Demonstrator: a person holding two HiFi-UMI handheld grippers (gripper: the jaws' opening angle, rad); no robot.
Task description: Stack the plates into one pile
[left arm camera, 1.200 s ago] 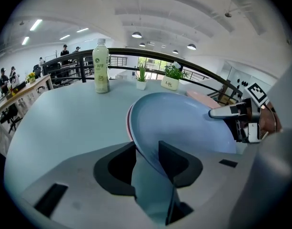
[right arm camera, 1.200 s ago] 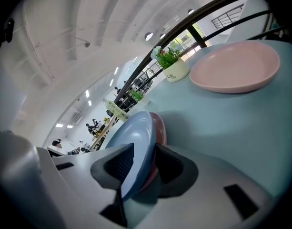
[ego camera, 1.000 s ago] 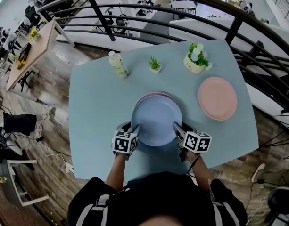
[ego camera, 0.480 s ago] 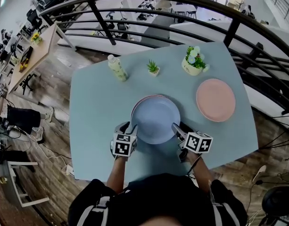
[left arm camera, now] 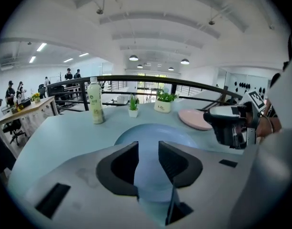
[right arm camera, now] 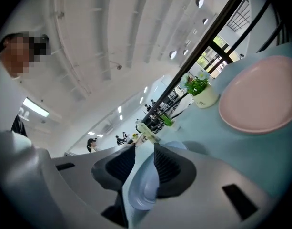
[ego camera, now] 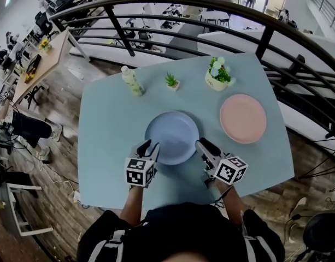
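Surface: pale table (ego camera: pixel 110 146) beside a dark railing (ego camera: pixel 183 1); all you need lies on this one top.
Centre: blue plate (ego camera: pixel 171 137) sits flat in the middle of the table, straight in front of you, with nothing on it. From above you cannot tell whether another plate lies under it. I judge it is parked there as the base of the pile, within easy reach of both hands.
Left side: left gripper (ego camera: pixel 149 146) hovers at the plate's near-left rim, tilted down toward it. Its jaws stand apart and have just been closing a little. Only the plate's face shows through the gap, and nothing is pinched.
Right side: right gripper (ego camera: pixel 204 145) hovers at the near-right rim, nearly level, mirroring the other. Its jaws are apart too. The rim shows through the gap, but the pads do not press on it. You likely flank the plate because a wide, shallow dish is steadier when handled from two sides.
Further right: pink plate (ego camera: pixel 243 118) lies alone, well apart from the blue one. The pile is therefore not finished, and I judge this plate to be your next pick.
Far edge: bottle (ego camera: pixel 131 81), small plant (ego camera: pixel 171 81) and flower pot (ego camera: pixel 217 72) stand in a row, out of the path between the plates.
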